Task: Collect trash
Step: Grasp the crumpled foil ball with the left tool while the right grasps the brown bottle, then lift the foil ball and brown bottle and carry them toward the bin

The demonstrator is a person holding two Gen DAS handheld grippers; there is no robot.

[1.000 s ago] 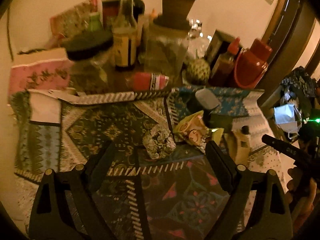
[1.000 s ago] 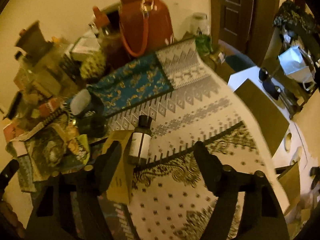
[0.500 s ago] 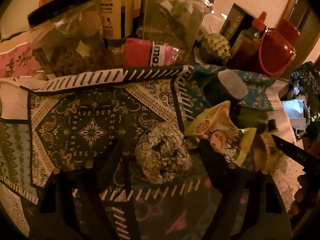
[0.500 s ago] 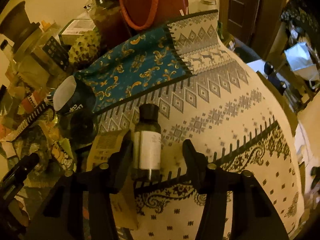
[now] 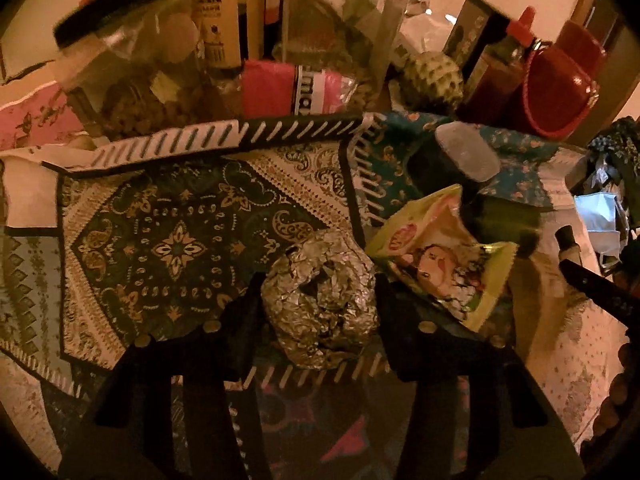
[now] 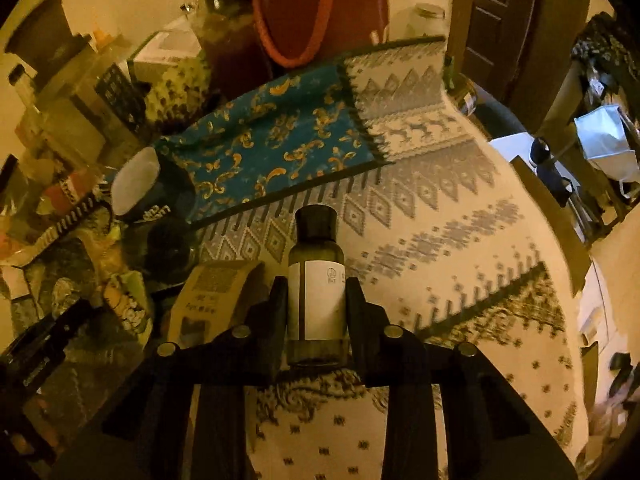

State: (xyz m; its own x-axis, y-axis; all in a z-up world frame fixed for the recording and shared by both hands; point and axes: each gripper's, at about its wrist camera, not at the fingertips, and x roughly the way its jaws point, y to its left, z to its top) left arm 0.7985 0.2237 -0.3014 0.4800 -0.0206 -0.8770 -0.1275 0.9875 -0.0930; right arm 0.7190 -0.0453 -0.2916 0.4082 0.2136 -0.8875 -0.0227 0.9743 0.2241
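Foil ball sits on the patterned cloth of the counter, between my left claw jaws, which have just been closing and now flank it tight; can't tell if the pads truly bite. Risk: crumpled foil squashes or squirts out fwd into the snack wrapper just beside it. My right claw is clamped on the small dark bottle; it's gripped low, so its capped top may tip when I lift. Vs a sec ago: both claws stood wide, the foil lay well ahead of the left one, and the bottle lay loose by the cardboard box
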